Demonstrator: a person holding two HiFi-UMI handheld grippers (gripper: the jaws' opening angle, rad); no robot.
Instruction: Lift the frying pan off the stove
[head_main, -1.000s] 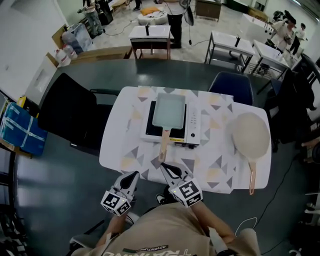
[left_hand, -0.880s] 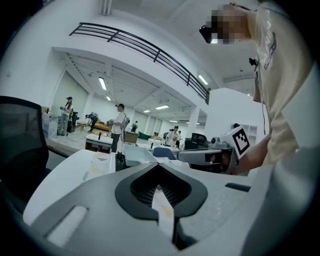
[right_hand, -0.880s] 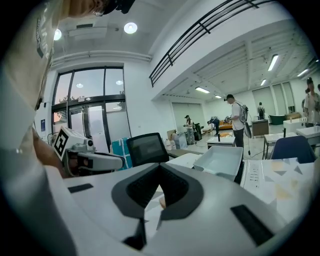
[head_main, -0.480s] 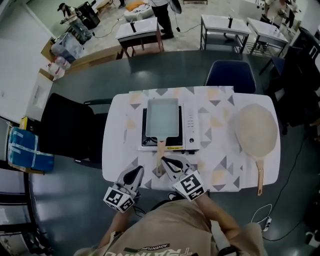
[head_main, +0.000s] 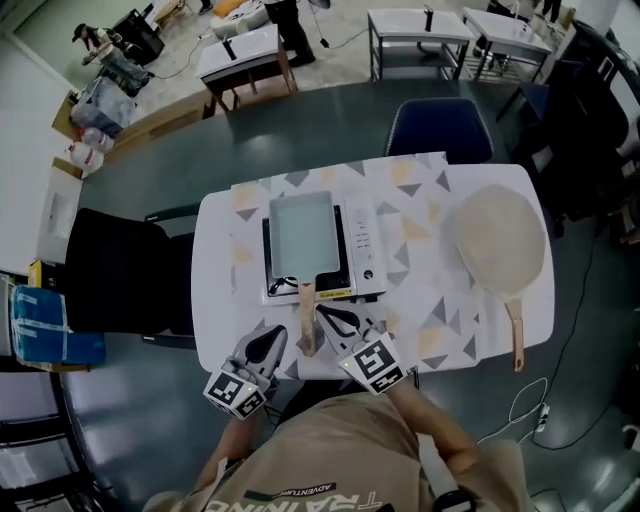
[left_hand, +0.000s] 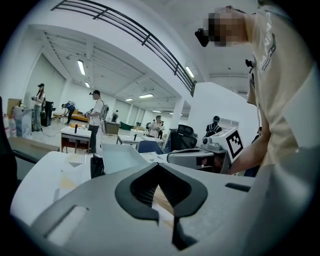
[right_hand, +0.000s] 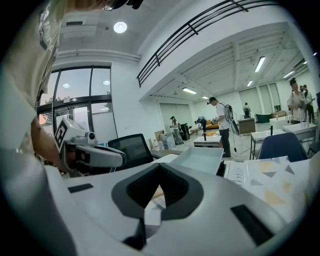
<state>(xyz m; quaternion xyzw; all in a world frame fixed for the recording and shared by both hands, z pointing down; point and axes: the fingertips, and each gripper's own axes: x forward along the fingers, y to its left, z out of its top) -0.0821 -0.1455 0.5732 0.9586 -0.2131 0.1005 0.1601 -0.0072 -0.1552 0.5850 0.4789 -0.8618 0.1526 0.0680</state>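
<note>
A pale rectangular frying pan (head_main: 303, 233) sits on the portable stove (head_main: 360, 245) on the white patterned table (head_main: 455, 330). Its wooden handle (head_main: 307, 318) points toward me, over the table's near edge. My left gripper (head_main: 270, 340) is just left of the handle's end, shut and empty. My right gripper (head_main: 325, 314) is just right of the handle, also shut and empty. In the left gripper view, the shut left gripper (left_hand: 159, 166) points at the pan (left_hand: 117, 156), with the right gripper (left_hand: 200, 157) beside it. In the right gripper view, the right gripper (right_hand: 160, 167) faces the pan (right_hand: 200, 159).
A round beige pan (head_main: 498, 240) with a wooden handle (head_main: 515, 335) lies at the table's right end. A black chair (head_main: 120, 285) stands at the table's left and a blue chair (head_main: 440, 125) behind it. People and other tables fill the room beyond.
The head view has swung, so the table sits further left in it. Both grippers have come forward over the table's near edge and now flank the pan handle's end. Both stay shut.
</note>
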